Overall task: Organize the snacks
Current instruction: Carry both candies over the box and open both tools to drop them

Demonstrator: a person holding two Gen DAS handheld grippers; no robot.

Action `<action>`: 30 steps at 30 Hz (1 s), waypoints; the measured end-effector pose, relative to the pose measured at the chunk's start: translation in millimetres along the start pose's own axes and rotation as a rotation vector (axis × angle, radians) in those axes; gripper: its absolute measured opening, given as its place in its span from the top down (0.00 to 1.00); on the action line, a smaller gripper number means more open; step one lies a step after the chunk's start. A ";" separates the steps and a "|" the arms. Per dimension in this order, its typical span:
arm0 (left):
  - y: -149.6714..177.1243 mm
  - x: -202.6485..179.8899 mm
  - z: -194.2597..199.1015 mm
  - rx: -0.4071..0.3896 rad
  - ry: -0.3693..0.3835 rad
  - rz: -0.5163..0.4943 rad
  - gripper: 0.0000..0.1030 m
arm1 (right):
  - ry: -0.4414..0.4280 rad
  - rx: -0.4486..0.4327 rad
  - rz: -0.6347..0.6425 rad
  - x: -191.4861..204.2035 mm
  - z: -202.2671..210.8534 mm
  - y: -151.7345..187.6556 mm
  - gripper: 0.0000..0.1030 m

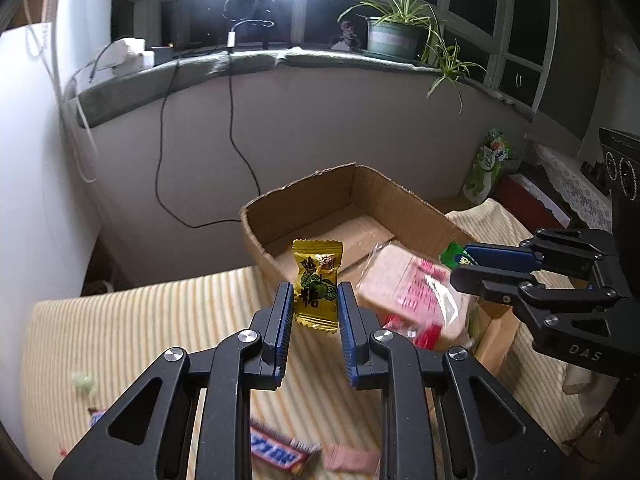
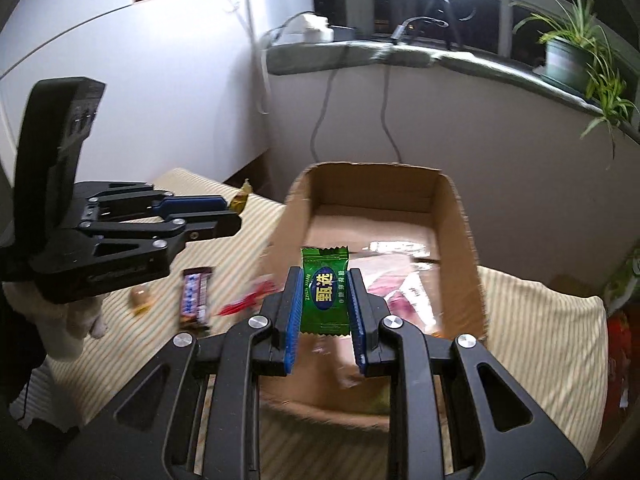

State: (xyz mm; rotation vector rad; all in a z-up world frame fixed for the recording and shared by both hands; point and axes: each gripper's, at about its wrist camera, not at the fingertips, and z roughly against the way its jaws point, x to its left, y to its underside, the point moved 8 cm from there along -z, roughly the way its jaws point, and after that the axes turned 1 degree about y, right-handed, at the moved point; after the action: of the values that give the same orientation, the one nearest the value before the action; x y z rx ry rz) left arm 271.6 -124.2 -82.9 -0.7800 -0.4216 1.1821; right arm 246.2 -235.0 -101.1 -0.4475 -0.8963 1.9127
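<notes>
Grippers: left gripper clamps yellow candy, right gripper clamps green candy, both beside cardboard box. Wrappers likely light, crinkly, slippery; grip mid-body.

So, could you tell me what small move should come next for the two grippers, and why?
Probably carry both forward over the cardboard box and open. The left gripper is shut on the yellow candy short of the box's near wall, and the right gripper is shut on the green candy near the box's front edge; packaged snacks already lie inside.
</notes>
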 end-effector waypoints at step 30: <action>-23.8 -24.3 -39.9 0.020 0.012 -0.041 0.57 | 0.058 0.019 -0.078 -55.7 -24.4 -4.5 0.59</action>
State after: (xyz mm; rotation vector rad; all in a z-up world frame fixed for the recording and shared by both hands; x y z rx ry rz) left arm 305.5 -163.6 -90.0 -0.7579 -0.4133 1.1411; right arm 291.5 -272.5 -117.3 -0.4480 -0.8457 1.8265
